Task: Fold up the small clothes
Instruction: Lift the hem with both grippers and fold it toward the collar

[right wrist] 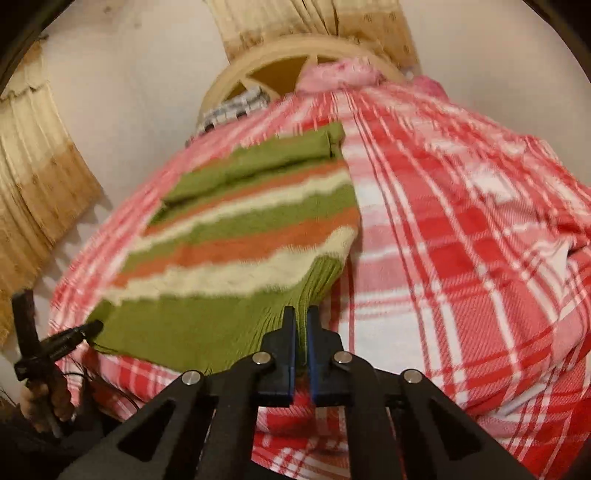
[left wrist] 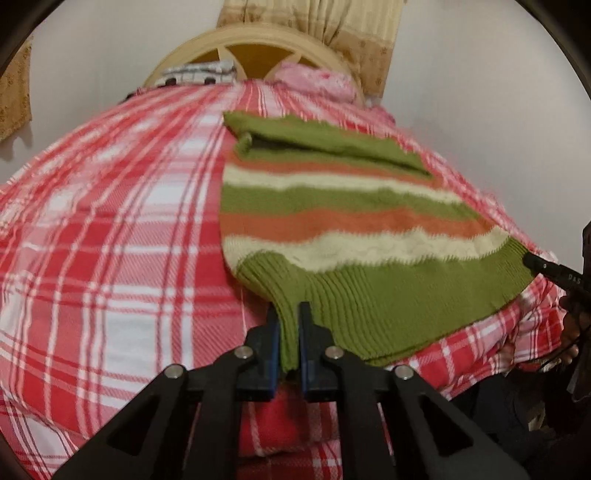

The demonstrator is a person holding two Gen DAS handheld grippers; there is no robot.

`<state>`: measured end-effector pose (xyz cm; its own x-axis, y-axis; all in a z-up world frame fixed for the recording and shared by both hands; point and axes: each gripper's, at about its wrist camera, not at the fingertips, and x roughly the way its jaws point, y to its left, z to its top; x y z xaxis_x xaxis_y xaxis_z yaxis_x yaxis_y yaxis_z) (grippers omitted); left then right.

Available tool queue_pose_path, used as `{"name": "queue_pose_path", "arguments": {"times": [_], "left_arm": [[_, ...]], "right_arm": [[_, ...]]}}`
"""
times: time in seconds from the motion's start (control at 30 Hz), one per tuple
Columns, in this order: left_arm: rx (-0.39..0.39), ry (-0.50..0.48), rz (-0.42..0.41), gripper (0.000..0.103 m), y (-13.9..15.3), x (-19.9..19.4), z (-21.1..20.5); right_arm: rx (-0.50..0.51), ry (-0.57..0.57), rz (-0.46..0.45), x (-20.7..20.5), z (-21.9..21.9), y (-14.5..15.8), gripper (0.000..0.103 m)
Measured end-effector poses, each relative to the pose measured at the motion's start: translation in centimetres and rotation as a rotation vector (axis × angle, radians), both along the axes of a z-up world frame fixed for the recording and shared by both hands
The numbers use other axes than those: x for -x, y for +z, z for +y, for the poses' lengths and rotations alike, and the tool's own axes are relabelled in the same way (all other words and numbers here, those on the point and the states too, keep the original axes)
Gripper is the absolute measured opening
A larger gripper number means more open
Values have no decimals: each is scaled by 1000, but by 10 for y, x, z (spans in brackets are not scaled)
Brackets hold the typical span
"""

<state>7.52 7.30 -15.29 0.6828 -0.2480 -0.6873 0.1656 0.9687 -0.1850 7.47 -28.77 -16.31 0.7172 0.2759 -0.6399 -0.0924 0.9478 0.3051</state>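
The sweater (left wrist: 354, 229) lies flat on the plaid blanket (left wrist: 110, 229), its hem nearest the grippers. Pillows (left wrist: 314, 79) sit behind it, against the headboard (left wrist: 255, 40), curtain (left wrist: 332, 22) beyond.

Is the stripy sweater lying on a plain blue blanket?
No, the striped sweater lies on a red-and-white plaid blanket, with both grippers pinching its green ribbed hem.

A small knitted sweater (left wrist: 343, 221) (right wrist: 236, 251) lies spread on a red-and-white plaid bed (left wrist: 110, 240) (right wrist: 461, 221), striped in green, orange and cream. Its ribbed green hem faces the near edge, both hem corners lifted slightly off the bed. A green sleeve (left wrist: 321, 142) (right wrist: 258, 162) lies folded across the far end.
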Motion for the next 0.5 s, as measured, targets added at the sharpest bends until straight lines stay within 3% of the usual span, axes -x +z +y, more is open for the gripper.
{"name": "queue_pose_path", "arguments": {"times": [0.2,0.5], "left_arm": [[91,-1,-69,9,26,-10,7],[74,-41,-161,8,53,-44,-2]], "right_arm": [[-28,14,-117,-1,1,28,4],[-23,42,-169,-37,8,54,4]]}}
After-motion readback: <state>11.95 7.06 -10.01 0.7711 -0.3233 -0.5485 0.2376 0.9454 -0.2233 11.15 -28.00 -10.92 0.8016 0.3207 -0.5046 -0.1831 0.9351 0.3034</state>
